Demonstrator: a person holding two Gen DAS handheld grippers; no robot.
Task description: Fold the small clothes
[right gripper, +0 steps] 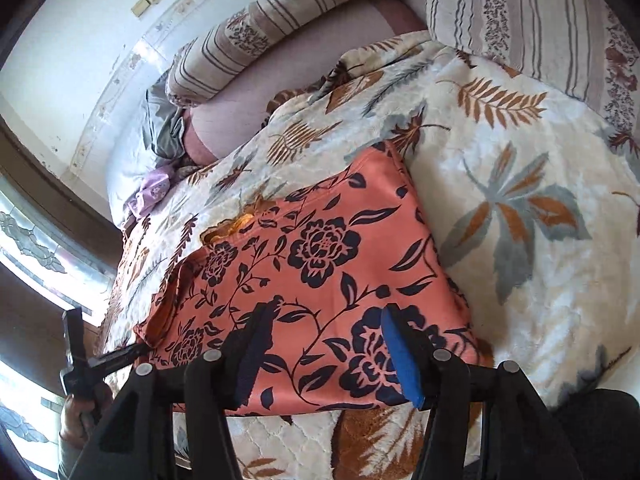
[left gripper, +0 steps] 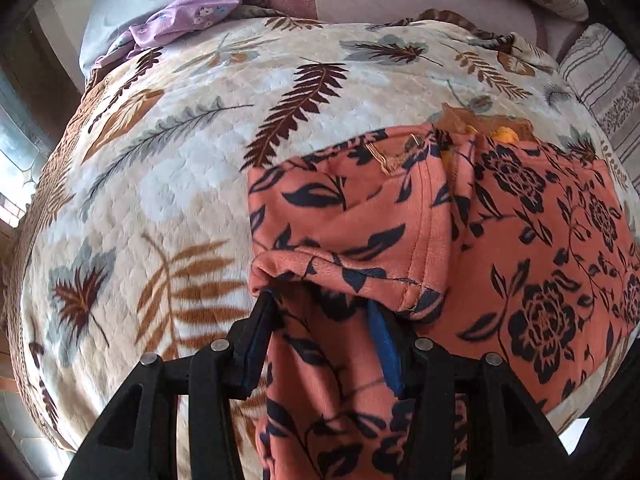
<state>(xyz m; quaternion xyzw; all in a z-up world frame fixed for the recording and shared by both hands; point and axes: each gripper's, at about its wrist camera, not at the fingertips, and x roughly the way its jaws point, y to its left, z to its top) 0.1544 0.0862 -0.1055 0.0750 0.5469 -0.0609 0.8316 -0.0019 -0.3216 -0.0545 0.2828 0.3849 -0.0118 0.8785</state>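
Black claw arms fill the near edge of both views. On the left claw (left gripper: 320, 312) the jaws stand apart with a folded sleeve of the orange flowered garment (left gripper: 520, 240) draped over their tips and cloth hanging between them; whether the pads press it, I cannot tell. Over the garment's near hem the right claw (right gripper: 324, 344) hangs spread, gripping nothing. Under the garment lies a cream leaf-print blanket (right gripper: 520, 200) on the bed. Beyond the garment are striped pillows (right gripper: 520, 20), a lilac cloth (left gripper: 188, 20) and a white wall (right gripper: 60, 40).
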